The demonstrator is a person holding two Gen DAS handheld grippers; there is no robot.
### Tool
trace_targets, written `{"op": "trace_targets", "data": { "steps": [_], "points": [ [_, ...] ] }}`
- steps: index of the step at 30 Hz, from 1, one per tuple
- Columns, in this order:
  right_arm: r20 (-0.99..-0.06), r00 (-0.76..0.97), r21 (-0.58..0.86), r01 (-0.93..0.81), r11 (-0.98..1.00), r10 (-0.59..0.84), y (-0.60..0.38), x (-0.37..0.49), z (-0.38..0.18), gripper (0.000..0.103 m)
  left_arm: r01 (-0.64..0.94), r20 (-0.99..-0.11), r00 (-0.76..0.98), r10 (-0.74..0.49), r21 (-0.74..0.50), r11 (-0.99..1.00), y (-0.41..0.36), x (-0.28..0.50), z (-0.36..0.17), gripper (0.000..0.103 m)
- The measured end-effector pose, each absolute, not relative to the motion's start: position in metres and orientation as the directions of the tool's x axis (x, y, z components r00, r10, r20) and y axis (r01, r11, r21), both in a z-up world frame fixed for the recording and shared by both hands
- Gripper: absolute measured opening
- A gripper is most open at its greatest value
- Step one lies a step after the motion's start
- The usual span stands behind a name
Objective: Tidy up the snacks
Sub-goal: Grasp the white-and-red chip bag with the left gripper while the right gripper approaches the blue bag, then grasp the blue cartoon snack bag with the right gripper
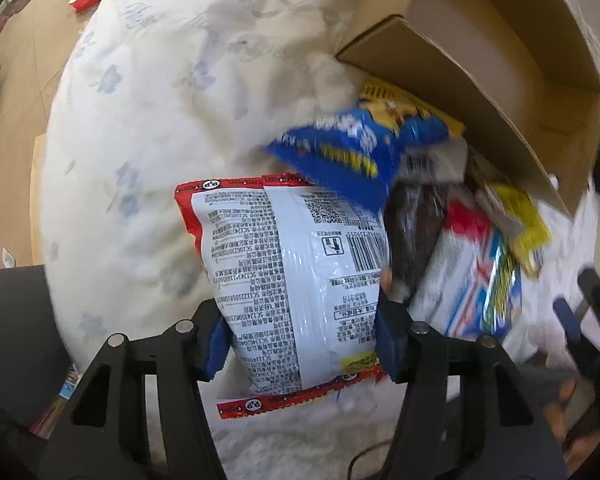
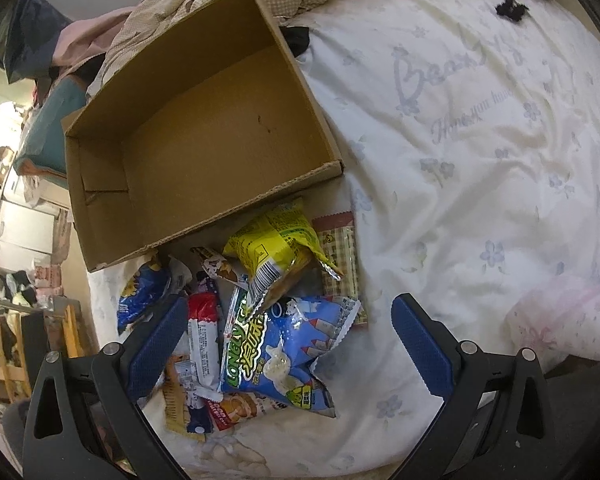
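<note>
Left gripper (image 1: 300, 336) is gripping a red-edged bag (image 1: 295, 280); right gripper (image 2: 289, 344), jaws wide, is hovering over snacks (image 2: 275, 320) before an empty box (image 2: 203, 136).

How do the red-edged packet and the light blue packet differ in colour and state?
The red-edged packet is white-backed with dense print; the light blue packet shows green lettering. The red-edged packet is clamped in the left gripper; the light blue one lies loose on the pile. Both are sealed snack bags.
</note>
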State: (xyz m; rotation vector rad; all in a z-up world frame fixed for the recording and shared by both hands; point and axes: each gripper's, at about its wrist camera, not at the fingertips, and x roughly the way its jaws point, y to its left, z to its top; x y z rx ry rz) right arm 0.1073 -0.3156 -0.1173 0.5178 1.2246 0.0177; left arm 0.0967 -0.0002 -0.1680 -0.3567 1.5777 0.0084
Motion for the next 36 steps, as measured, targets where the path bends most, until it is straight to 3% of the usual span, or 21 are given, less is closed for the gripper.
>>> {"op": "trace_targets", "data": {
  "steps": [9,16,20,28,31,32,36],
  "points": [
    [-0.877,0.360,0.426,0.282,0.860,0.317,-0.323,0.097,-0.114,0.103,-0.058,-0.980,0.120,-0.160,-0.168,0.984,-0.012,0.065,-0.099,0.052],
    [-0.895,0.222,0.442,0.314,0.840,0.388,-0.313,0.098,-0.140,0.102,0.048,-0.948,0.291,-0.130,-0.121,0.992,-0.026,0.094,-0.061,0.052],
    [-0.919,0.148,0.394,0.310,0.865,0.366,-0.301,0.107,-0.158,0.101,0.019,-0.955,0.210,-0.209,-0.209,0.978,-0.021,0.114,-0.085,0.051],
    [-0.923,0.050,0.377,0.321,0.869,0.382,-0.278,0.115,-0.192,0.099,-0.018,-0.956,0.225,-0.190,-0.199,0.980,-0.006,0.117,-0.099,0.051],
    [-0.947,0.033,0.315,0.290,0.904,0.319,-0.269,0.119,-0.197,0.097,-0.025,-0.957,0.229,-0.180,-0.191,0.981,-0.002,0.117,-0.098,0.051],
    [-0.955,0.034,0.291,0.285,0.914,0.293,-0.268,0.118,-0.198,0.096,-0.030,-0.956,0.228,-0.184,-0.196,0.980,-0.001,0.117,-0.098,0.051],
    [-0.958,0.043,0.285,0.253,0.925,0.284,-0.263,0.112,-0.193,0.068,-0.039,-0.953,0.227,-0.199,-0.213,0.976,0.001,0.117,-0.098,0.051]
  ]
}}
